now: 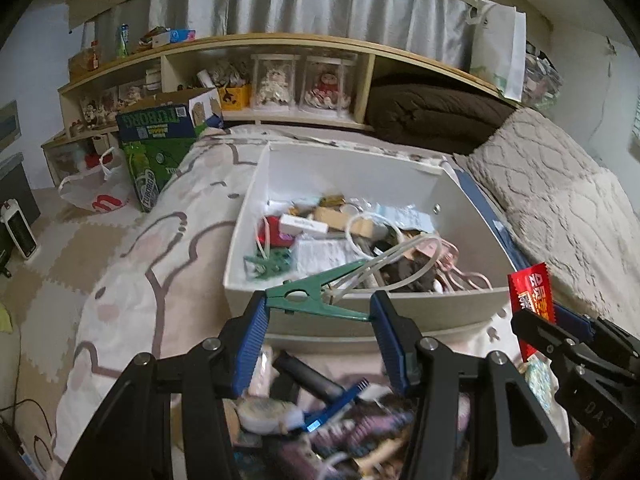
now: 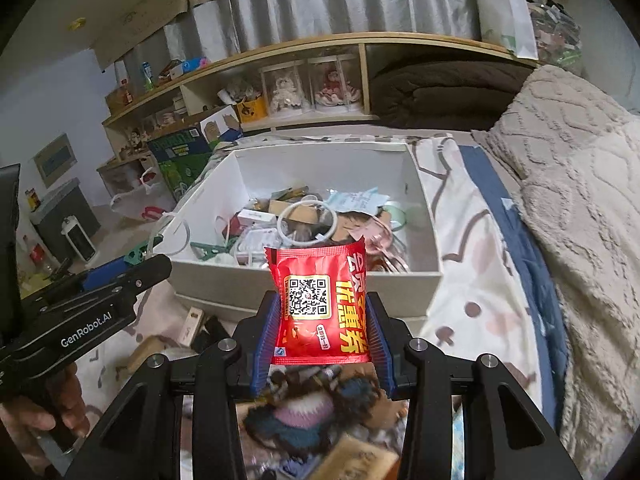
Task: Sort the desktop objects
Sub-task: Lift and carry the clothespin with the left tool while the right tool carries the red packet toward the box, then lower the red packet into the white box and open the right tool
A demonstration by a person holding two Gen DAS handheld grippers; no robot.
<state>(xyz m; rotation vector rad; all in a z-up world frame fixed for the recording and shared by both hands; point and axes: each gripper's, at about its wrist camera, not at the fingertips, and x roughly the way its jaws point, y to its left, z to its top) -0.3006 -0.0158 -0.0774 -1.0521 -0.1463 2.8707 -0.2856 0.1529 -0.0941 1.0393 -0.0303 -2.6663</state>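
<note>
Green clip (image 1: 316,294) pinched in your left gripper (image 1: 320,312), red sachet (image 2: 318,300) in your right gripper (image 2: 320,320): both hover near the white box (image 2: 304,278) on the bed (image 1: 160,240). Carry on over its rim, then release.

left wrist cam: rides the left gripper (image 1: 318,308), tilted down, close to the white box's (image 1: 400,310) near edge
right wrist cam: same deal on the right gripper (image 2: 320,322)
overlap: box, bed (image 1: 160,240), shelf (image 2: 304,46), each other's gripper
</note>
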